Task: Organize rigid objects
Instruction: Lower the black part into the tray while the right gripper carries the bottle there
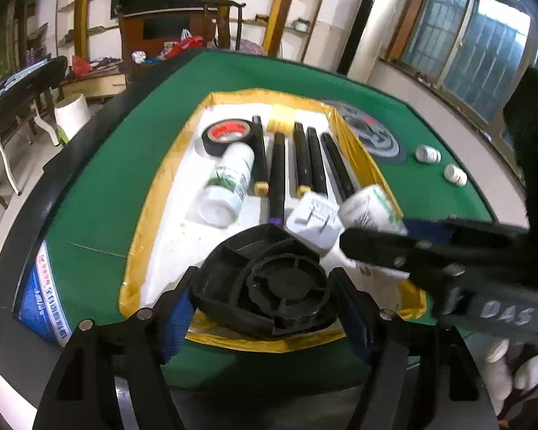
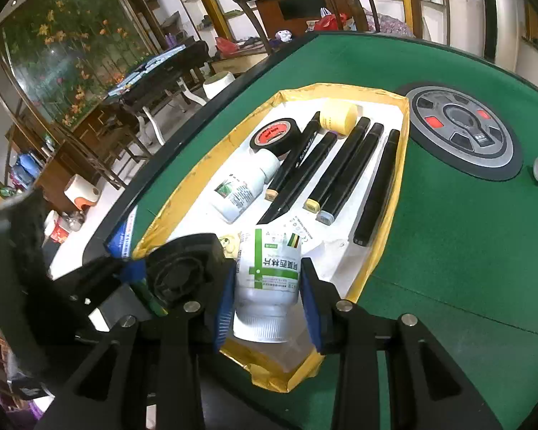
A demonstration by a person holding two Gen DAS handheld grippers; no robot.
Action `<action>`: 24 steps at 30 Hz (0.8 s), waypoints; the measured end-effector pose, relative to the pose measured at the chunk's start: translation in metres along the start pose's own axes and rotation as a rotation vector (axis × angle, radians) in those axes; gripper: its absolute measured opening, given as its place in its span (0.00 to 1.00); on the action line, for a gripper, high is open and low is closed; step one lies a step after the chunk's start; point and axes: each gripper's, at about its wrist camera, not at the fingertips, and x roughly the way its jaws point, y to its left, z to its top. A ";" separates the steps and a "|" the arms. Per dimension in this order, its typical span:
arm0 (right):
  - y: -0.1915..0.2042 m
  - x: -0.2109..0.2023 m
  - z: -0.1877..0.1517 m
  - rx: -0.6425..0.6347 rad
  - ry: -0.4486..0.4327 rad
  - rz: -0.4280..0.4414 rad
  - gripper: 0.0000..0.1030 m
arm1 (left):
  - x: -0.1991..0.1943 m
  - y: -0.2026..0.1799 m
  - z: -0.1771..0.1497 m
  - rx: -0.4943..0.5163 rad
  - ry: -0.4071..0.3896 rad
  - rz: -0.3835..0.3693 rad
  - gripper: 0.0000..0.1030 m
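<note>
A yellow-rimmed white tray (image 1: 161, 193) (image 2: 398, 193) lies on the green table. It holds a black tape roll (image 1: 226, 134) (image 2: 276, 134), a lying white bottle (image 1: 229, 182) (image 2: 245, 188), several black markers (image 1: 315, 159) (image 2: 344, 165), a yellow cylinder (image 2: 339, 116) and a white plug adapter (image 1: 314, 224). My left gripper (image 1: 265, 274) is shut on a black ribbed plastic part (image 1: 269, 286) (image 2: 179, 272) over the tray's near end. My right gripper (image 2: 269, 267) (image 1: 373, 240) is shut on a white bottle with a green label (image 2: 269, 279) (image 1: 369, 208), just beside the plastic part.
Two small white bottles (image 1: 428, 154) (image 1: 455, 175) lie on the green felt right of the tray, near a round grey control panel (image 1: 376, 132) (image 2: 462, 132). A blue-and-white packet (image 1: 43, 297) sits at the table's left edge. A gloved hand (image 1: 513, 369) holds the right gripper.
</note>
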 end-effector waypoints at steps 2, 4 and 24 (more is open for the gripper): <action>0.003 0.003 -0.001 -0.005 -0.001 -0.016 0.33 | -0.006 0.002 0.001 -0.004 -0.025 0.010 0.75; 0.002 0.004 0.000 0.003 -0.001 -0.011 0.33 | -0.011 0.001 0.001 0.010 -0.047 0.043 0.75; 0.001 0.017 -0.001 0.041 0.030 -0.006 0.37 | -0.032 0.005 0.004 0.030 -0.098 0.248 0.89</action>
